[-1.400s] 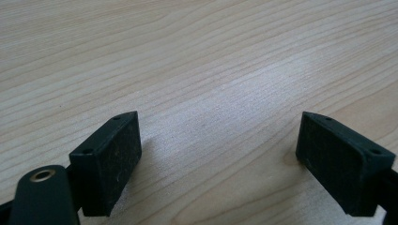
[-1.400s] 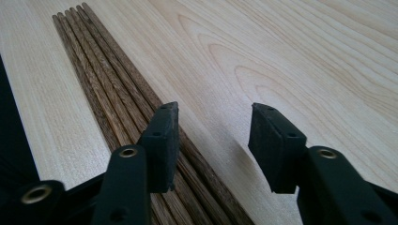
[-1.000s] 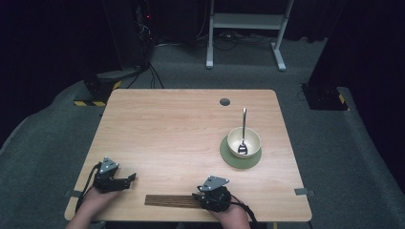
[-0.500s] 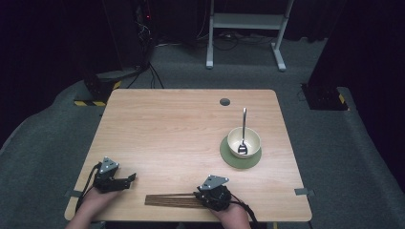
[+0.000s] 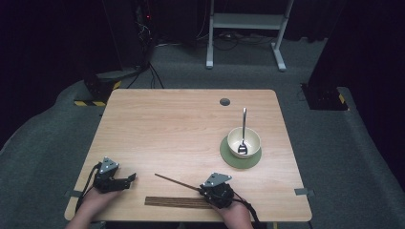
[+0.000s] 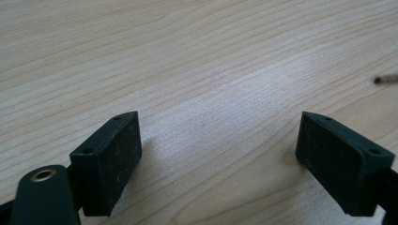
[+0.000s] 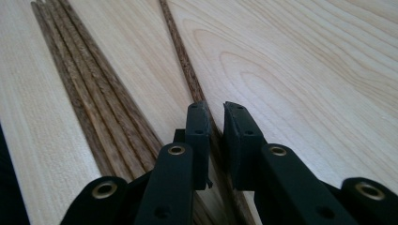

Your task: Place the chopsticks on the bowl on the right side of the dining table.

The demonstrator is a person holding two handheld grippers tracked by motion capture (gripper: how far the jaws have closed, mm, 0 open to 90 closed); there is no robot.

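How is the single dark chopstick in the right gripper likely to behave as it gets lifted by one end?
The chopstick looks like stiff wood, so it probably won't droop. It is thin and gripped near one end by the right gripper, so it may pivot or slip between the pads. Its slim shape suggests it is light and could roll if dropped on the table.

The left gripper [image 6: 220,159] hangs low over the pale wood surface [image 6: 197,61], its two black fingers [image 6: 110,161] spread wide with only bare grain between them. Near the right edge, the dark tip of a thin stick [image 6: 386,79] pokes in.
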